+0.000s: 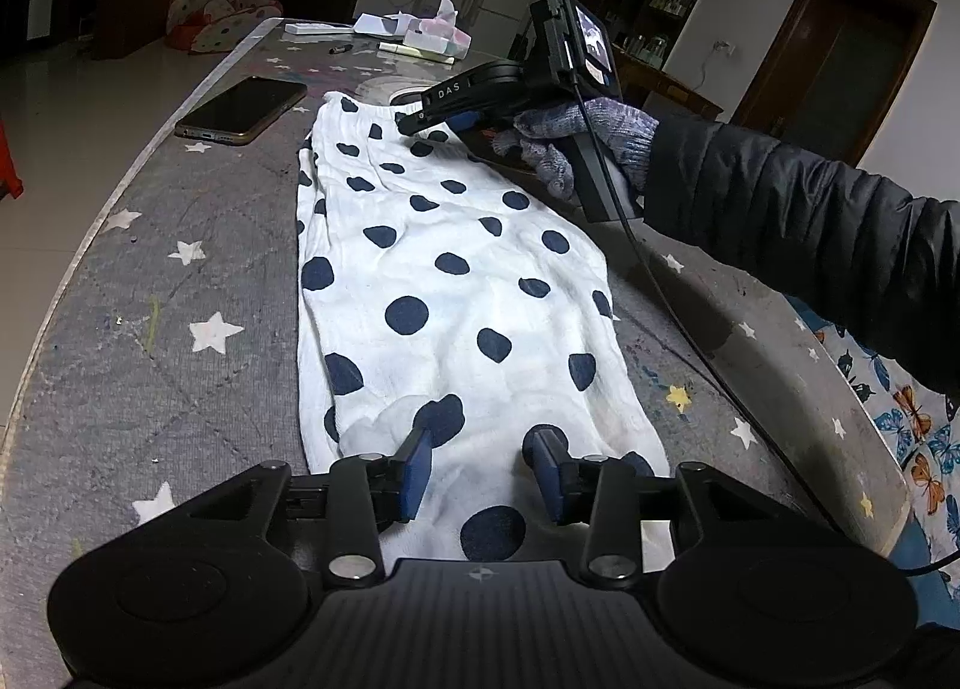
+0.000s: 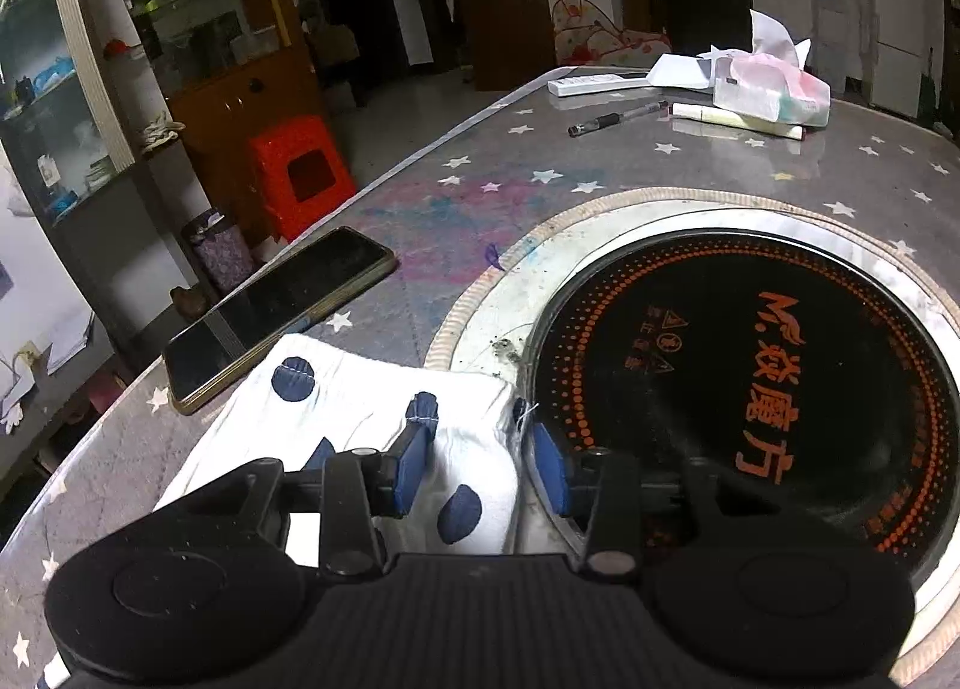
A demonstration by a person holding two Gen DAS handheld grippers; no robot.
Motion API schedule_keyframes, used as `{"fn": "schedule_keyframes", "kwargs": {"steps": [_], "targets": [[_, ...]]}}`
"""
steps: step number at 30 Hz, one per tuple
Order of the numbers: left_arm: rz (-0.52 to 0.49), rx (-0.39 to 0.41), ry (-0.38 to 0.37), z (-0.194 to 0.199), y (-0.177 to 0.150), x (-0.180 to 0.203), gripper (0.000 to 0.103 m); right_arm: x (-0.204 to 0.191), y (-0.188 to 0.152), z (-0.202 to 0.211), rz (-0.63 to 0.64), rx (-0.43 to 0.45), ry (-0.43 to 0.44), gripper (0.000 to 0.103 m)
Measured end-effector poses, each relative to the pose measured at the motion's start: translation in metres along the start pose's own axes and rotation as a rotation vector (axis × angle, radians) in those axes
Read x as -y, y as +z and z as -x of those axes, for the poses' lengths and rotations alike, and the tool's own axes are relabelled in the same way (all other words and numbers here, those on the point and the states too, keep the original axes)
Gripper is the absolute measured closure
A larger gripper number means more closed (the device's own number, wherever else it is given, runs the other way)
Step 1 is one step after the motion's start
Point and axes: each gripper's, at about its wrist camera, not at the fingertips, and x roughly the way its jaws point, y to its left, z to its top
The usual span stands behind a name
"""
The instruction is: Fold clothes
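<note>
A white garment with navy dots (image 1: 456,281) lies lengthwise on the grey star-patterned table (image 1: 180,329). My left gripper (image 1: 483,470) hovers over its near end, fingers apart, the cloth lying flat beneath them and not pinched. At the far end, a gloved hand (image 1: 588,143) holds my right gripper (image 1: 414,122) down on the garment's edge. In the right wrist view a bunched corner of the garment (image 2: 474,449) stands between the pads of my right gripper (image 2: 483,467). It rests against the left pad, with a small gap to the right pad.
A phone (image 1: 240,110) (image 2: 276,317) lies left of the garment's far end. A round black induction hob (image 2: 750,389) is set into the table just beyond it. A tissue pack (image 2: 771,89), a pen (image 2: 618,119) and papers sit at the far edge. A cable (image 1: 660,299) trails along the right.
</note>
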Motion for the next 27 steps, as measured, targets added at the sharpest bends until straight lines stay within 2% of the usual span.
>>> {"fn": "schedule_keyframes", "kwargs": {"steps": [2,5,11,18,27], "targets": [[-0.002,0.0,0.005,0.001,0.0,0.001,0.06,0.004,0.001,0.003,-0.017,0.006,0.01,0.088],[-0.001,0.002,0.014,0.003,0.001,0.002,0.059,0.004,0.003,0.01,-0.025,0.028,0.027,0.092],[0.004,0.017,0.039,0.01,0.0,0.004,0.057,-0.008,0.009,0.033,-0.021,0.067,0.061,0.094],[0.025,0.032,0.083,0.026,-0.01,0.004,0.052,-0.037,0.009,0.074,0.05,0.084,0.104,0.094],[0.07,0.043,0.135,0.046,-0.03,0.002,0.047,-0.077,-0.017,0.144,0.111,0.1,0.217,0.094]]}}
